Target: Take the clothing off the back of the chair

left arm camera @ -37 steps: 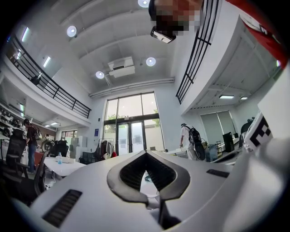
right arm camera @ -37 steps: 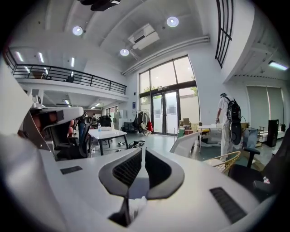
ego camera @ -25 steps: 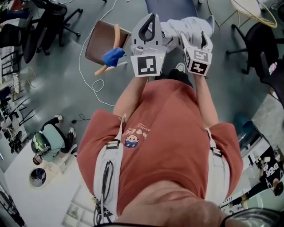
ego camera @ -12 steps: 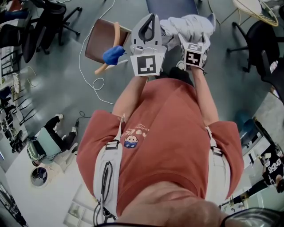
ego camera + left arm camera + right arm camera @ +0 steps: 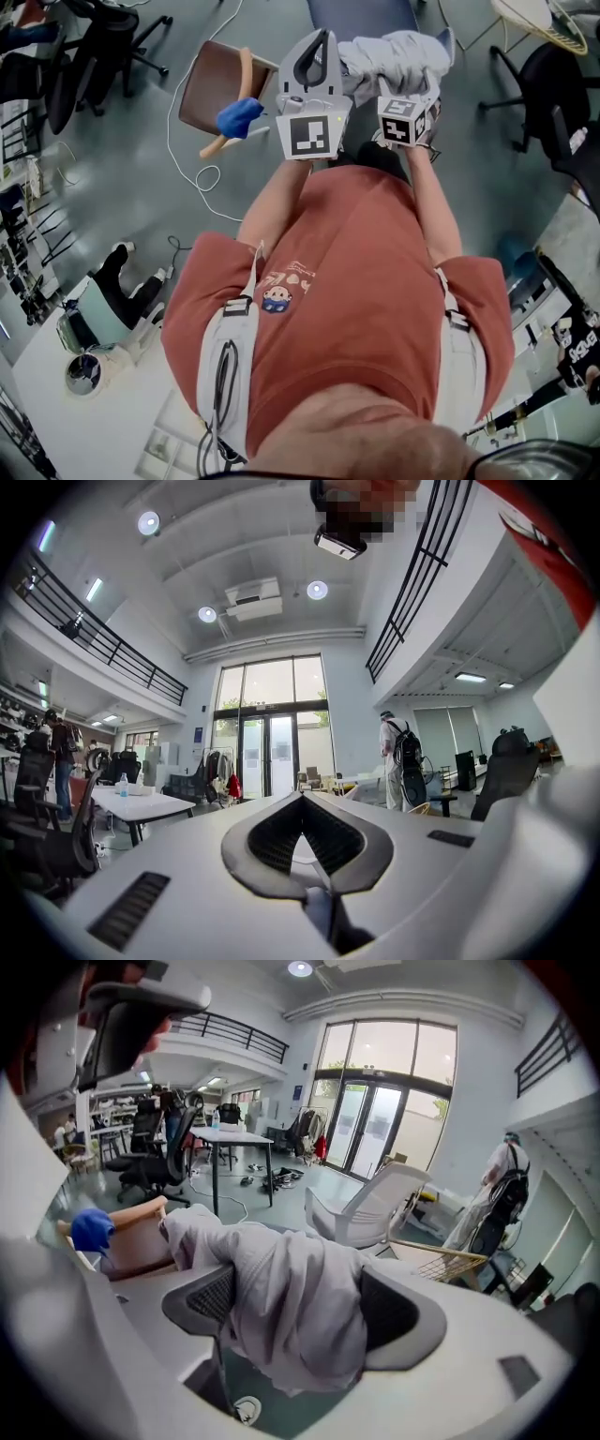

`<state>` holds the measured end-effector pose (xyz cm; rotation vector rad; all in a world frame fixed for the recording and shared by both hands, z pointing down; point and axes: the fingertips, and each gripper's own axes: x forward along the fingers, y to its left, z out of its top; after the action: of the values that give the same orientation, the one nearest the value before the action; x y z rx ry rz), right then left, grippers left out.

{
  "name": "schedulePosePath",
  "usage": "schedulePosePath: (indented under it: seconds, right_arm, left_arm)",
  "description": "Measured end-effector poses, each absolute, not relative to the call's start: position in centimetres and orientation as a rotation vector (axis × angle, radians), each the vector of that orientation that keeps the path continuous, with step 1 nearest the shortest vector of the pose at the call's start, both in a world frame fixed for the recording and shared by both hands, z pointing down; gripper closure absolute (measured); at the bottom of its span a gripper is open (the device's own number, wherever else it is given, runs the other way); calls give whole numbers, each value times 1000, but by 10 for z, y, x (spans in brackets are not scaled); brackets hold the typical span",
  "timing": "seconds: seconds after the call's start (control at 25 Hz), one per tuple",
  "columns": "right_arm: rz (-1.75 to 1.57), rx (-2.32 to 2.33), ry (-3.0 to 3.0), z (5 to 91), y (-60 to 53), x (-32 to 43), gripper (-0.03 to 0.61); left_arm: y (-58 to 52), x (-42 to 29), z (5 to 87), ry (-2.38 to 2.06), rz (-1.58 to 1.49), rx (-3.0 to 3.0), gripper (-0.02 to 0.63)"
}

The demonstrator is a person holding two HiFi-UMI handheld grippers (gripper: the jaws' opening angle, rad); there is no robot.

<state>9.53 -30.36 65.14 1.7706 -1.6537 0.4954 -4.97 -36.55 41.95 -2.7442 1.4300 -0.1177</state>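
A pale grey garment point(image 5: 394, 52) hangs bunched over the back of a blue-grey chair point(image 5: 361, 14) straight in front of the person. My right gripper point(image 5: 405, 82) tilts down onto it with its jaws spread wide. In the right gripper view the garment point(image 5: 281, 1279) fills the gap of the right gripper point(image 5: 300, 1302), and the cloth hides the chair back. My left gripper point(image 5: 322, 36) is held level beside it, to the left. The left gripper point(image 5: 300, 801) has its tips together with nothing between them.
A brown chair point(image 5: 211, 89) with a wooden armrest and a blue cloth point(image 5: 239, 117) stands to the left, with a white cable point(image 5: 202, 178) on the floor. Black office chairs point(image 5: 553, 103) flank the scene. A white shell chair point(image 5: 370, 1208) and desks lie farther off.
My right gripper has sunk onto the garment and rolled, so its marker cube now faces differently. The cloth has bunched up over it. The left gripper has stayed put.
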Motion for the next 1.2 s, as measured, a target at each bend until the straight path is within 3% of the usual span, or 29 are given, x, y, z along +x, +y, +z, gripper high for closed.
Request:
schedulePosePath:
  seconds: [0.08,0.24,0.6,1.2]
  right_arm:
    - [420,1771,-1593,651,-303,99,170]
    - [236,1724,-1527,647,-300,99,332]
    - [16,1621,-1493,643,-294,104,477]
    - [-44,1633,-1597,606,-295,96,500]
  left_arm:
    - [-365,-51,420,1430,-120,-2745,600]
    - [-363,-52,421,1435,-128,-2753,600]
    - [-355,-55,423,1427,-128,-2757,600]
    - [-345,-64,421,1462,-121,-2736,600]
